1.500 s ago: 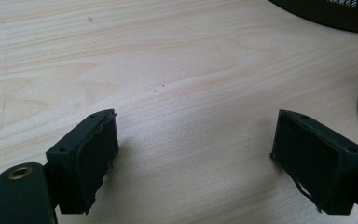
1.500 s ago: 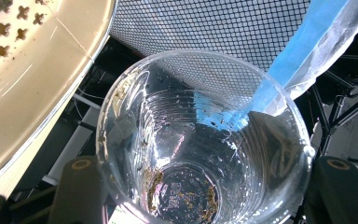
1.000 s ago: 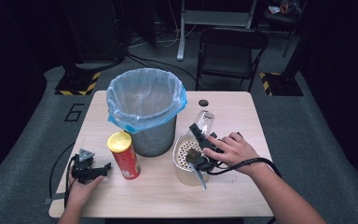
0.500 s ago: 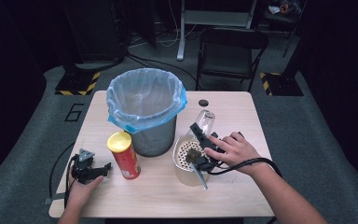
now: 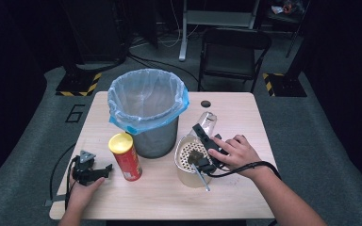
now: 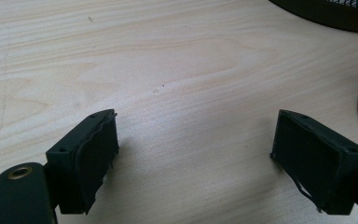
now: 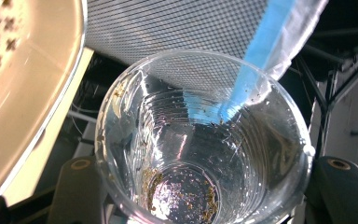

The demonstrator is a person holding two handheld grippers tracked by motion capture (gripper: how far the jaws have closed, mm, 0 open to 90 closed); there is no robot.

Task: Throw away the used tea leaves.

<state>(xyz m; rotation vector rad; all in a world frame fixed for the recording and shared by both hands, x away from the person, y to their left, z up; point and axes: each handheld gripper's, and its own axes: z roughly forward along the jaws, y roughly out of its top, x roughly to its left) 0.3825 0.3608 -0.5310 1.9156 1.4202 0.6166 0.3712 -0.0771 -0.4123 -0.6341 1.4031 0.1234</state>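
Dark floor and a folding chair lie beyond the pale wooden counter (image 5: 169, 197). Near its right edge the right hand-held gripper (image 5: 202, 141) grips a clear plastic cup (image 7: 200, 154), tilted on its side between the beige colander (image 5: 188, 162) and the lined mesh bin (image 5: 146, 110). At the left, near the red crisp can (image 5: 125, 157), the left hand-held gripper (image 6: 196, 158) rests with jaws wide apart over bare wood
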